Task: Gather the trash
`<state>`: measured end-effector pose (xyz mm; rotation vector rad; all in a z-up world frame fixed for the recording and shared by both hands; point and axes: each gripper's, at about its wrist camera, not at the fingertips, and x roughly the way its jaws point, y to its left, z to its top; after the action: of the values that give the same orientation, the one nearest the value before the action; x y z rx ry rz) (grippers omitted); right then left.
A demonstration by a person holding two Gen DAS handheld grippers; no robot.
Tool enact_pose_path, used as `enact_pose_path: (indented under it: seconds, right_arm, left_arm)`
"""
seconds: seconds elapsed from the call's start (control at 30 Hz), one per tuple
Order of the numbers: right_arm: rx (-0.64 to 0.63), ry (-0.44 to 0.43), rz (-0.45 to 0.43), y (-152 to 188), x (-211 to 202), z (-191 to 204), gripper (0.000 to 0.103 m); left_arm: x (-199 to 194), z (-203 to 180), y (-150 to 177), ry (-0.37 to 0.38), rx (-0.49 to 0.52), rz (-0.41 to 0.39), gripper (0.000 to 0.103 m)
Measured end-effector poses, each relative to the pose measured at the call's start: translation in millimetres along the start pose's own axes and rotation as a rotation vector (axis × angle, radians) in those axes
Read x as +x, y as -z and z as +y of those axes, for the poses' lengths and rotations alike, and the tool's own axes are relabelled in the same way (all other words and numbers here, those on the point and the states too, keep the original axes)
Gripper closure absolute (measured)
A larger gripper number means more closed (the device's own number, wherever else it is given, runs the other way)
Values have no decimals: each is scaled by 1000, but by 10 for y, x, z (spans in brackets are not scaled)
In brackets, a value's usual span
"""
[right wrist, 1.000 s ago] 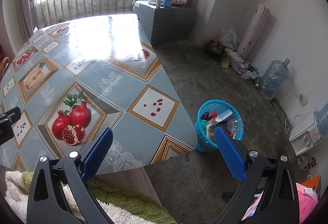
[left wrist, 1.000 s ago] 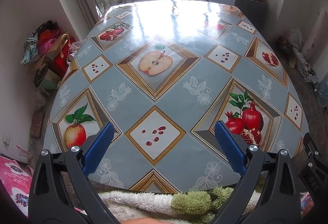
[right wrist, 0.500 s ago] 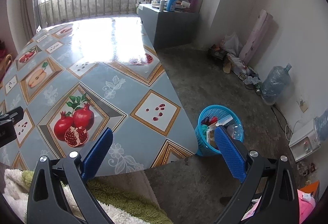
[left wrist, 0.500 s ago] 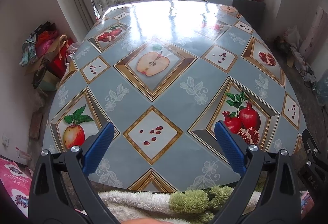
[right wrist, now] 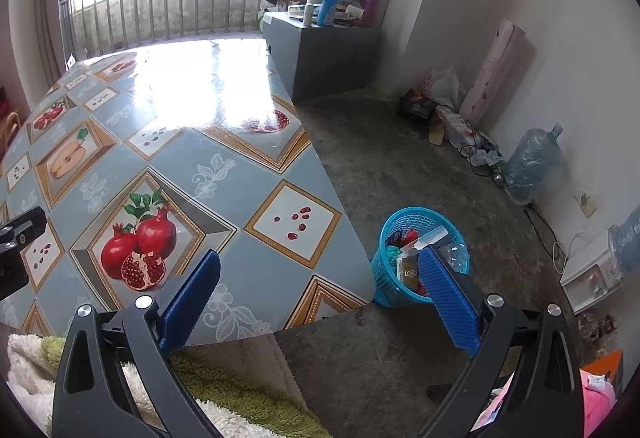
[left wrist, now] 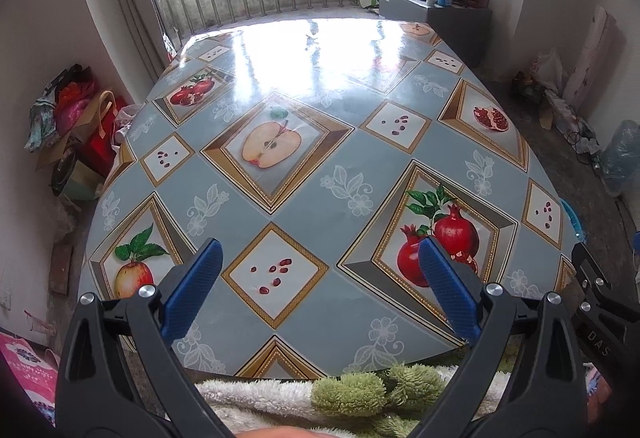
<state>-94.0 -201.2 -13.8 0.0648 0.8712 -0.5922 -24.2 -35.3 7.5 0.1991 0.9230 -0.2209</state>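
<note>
Now both cameras sit higher and further back than a second ago. Left gripper and right gripper gape wide, empty. Table shows no trash; blue basket on the floor beside it looks full, contents unclear. Task likely done.

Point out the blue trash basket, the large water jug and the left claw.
blue trash basket [right wrist: 382, 288], right wrist view, on its mesh wall.
large water jug [right wrist: 530, 165], right wrist view, on its body.
left claw [left wrist: 320, 264], left wrist view, midway between its fingertips.
</note>
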Motion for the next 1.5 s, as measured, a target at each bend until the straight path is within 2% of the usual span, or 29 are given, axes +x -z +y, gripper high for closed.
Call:
enact_pose_path:
  seconds: [1.5]
  right_arm:
    - [10, 4, -6, -28, -58, -48, 7]
  left_arm:
    - [57, 9, 40, 7, 9, 27, 9]
